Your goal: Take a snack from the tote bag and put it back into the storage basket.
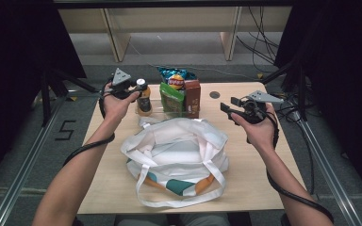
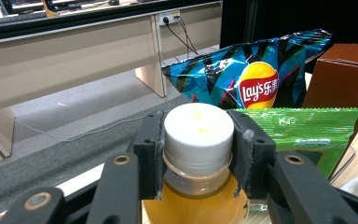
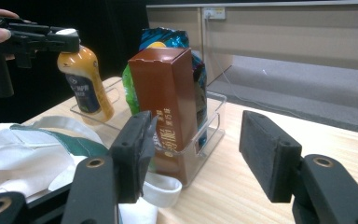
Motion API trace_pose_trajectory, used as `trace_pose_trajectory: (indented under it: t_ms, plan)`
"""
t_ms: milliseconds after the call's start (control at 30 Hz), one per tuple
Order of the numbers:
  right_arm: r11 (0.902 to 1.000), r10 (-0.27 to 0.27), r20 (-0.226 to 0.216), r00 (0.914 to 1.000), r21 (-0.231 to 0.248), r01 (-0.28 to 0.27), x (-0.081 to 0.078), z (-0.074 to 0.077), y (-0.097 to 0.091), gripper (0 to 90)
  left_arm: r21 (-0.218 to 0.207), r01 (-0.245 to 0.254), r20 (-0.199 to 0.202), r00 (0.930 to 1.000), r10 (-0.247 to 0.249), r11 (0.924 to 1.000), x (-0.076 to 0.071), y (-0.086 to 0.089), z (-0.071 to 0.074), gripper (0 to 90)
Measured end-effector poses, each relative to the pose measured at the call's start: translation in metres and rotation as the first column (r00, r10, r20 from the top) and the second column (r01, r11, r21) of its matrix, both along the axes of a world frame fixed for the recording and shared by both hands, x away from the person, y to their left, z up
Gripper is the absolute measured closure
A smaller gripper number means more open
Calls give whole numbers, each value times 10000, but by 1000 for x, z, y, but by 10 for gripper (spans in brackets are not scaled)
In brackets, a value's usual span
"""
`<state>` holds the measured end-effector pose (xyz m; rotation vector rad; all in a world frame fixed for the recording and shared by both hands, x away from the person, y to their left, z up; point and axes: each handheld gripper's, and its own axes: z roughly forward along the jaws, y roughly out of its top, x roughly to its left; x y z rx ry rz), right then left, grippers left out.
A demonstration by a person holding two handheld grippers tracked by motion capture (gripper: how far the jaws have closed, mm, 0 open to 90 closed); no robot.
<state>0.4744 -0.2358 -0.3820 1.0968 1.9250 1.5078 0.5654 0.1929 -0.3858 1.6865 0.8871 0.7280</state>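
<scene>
Non-task items on the wooden table (image 1: 259,179): a white tote bag (image 1: 179,157) with teal and orange print lies near, handles toward the near edge. Beyond it, a clear plastic tray (image 3: 212,123) holds a green snack packet (image 1: 171,98), a blue crisp bag (image 2: 256,70) farther back, and an upright brown carton (image 3: 168,93) at right.

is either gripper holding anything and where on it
The left gripper grips the bottle by its white cap, one finger on each side. The right gripper holds nothing.
</scene>
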Motion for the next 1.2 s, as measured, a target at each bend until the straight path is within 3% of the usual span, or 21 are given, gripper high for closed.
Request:
trace_pose_trajectory:
  t_ms: [233, 367, 1133, 1200]
  plan:
    - [10000, 13, 22, 10000, -81, -13, 0, -1, 0, 447, -25, -2, -42, 10000, 1, 10000, 0, 1, -2, 585]
    - [10000, -27, -217, 9998, 69, 29, -1, 0, 1, 447, 26, 31, -71, 10000, -31, 10000, -1, 1, -4, 585]
    - [10000, 72, -22, 10000, -59, -72, 1, -1, 0, 447, 68, 99, -317, 9994, -97, 9999, -1, 2, -17, 585]
    - [10000, 19, -183, 9998, 66, -18, -1, 0, 0, 447, 73, 115, -346, 9993, -112, 9999, -1, 2, -18, 585]
